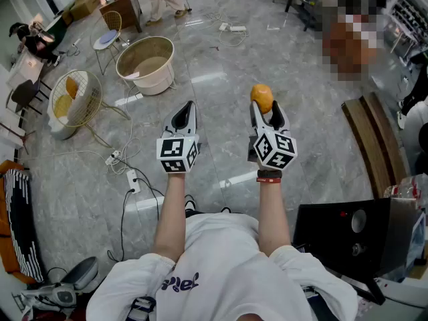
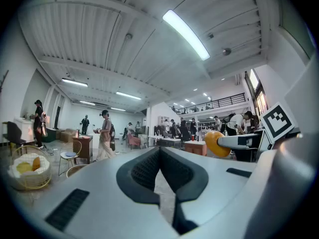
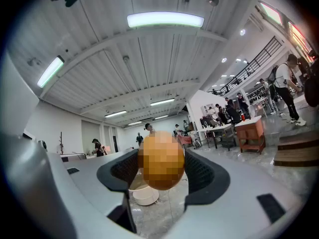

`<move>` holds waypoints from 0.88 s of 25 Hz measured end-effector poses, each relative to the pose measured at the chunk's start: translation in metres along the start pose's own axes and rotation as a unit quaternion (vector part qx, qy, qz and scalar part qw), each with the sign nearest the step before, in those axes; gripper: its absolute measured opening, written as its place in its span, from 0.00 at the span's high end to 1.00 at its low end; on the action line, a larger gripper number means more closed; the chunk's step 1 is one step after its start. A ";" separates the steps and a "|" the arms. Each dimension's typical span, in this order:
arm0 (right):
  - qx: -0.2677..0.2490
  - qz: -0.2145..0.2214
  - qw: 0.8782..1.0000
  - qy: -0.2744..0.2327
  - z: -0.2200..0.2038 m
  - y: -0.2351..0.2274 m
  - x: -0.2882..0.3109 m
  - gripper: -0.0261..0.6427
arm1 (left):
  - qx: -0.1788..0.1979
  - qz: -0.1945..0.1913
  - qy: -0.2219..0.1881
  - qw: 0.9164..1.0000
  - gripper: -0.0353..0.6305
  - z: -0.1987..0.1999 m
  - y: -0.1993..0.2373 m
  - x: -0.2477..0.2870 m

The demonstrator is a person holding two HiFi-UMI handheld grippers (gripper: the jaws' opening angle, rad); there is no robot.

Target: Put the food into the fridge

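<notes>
At frame centre the left tongs [image 1: 188, 110] are clenched on nothing. Just right of them, the right tongs [image 1: 265, 110] grasp a round orange food item [image 1: 261, 96]. Farther off, upper left, a wire basket [image 1: 97, 99] and a white tub [image 1: 156, 79] stand on the floor.

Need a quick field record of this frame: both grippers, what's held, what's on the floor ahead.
left gripper: jaws together, empty
right gripper: closed on round orange food item
pose: both held level, side by side
white wire basket: on floor ahead-left, yellow-orange items inside
beige round tub: on floor beside the basket
fridge: not identifiable
</notes>
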State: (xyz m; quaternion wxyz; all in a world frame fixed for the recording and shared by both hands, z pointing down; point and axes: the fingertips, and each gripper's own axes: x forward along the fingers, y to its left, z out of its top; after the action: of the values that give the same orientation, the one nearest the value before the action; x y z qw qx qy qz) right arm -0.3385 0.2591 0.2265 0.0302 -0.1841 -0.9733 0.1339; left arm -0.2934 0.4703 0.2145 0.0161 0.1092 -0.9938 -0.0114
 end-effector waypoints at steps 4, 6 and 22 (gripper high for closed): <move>0.005 -0.006 1.000 0.002 0.005 -0.015 -0.011 0.51 | 0.000 -0.003 0.006 1.000 0.92 0.001 -0.015 -0.001; 0.012 -0.014 1.000 0.000 0.004 -0.026 -0.018 0.51 | 0.004 -0.014 0.010 1.000 0.92 -0.003 -0.027 0.000; -0.019 -0.171 0.985 -0.019 0.001 -0.115 -0.071 0.51 | 0.024 -0.210 0.013 0.977 0.92 -0.020 -0.138 0.080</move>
State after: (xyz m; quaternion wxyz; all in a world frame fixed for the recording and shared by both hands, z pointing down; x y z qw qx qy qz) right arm -0.3123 0.1300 0.2556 0.0308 -0.0125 -0.9932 0.1118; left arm -0.3408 0.3181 0.2334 0.0234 0.3164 -0.9483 0.0110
